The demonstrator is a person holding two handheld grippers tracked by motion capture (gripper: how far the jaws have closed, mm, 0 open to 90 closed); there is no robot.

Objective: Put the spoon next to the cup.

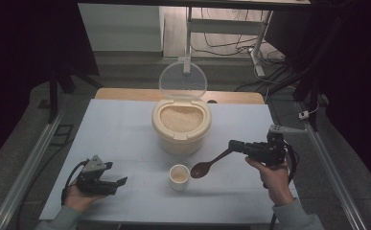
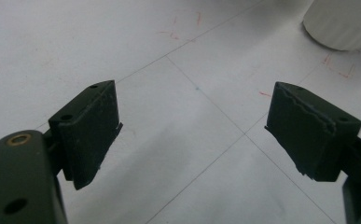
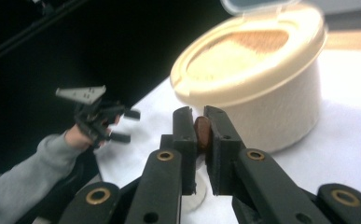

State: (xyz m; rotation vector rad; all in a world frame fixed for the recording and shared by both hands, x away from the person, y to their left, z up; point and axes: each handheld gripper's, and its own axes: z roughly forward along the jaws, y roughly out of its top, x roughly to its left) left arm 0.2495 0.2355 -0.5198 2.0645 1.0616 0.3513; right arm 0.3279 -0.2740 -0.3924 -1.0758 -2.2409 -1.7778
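The right gripper (image 1: pixel 236 145) clamps a brown wooden spoon (image 1: pixel 207 165) over a small white cup (image 1: pixel 179 176) near the worktop's (image 1: pixel 121 129) front edge; the left gripper (image 1: pixel 116 184) gapes wide, holding nothing.

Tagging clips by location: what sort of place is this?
Likely a lab data-collection bay, not a kitchen. A white table with marked lines sits between dark curtains, metal rails run along both sides, and loose cables lie under a desk frame behind. The rice container and cup look like props.
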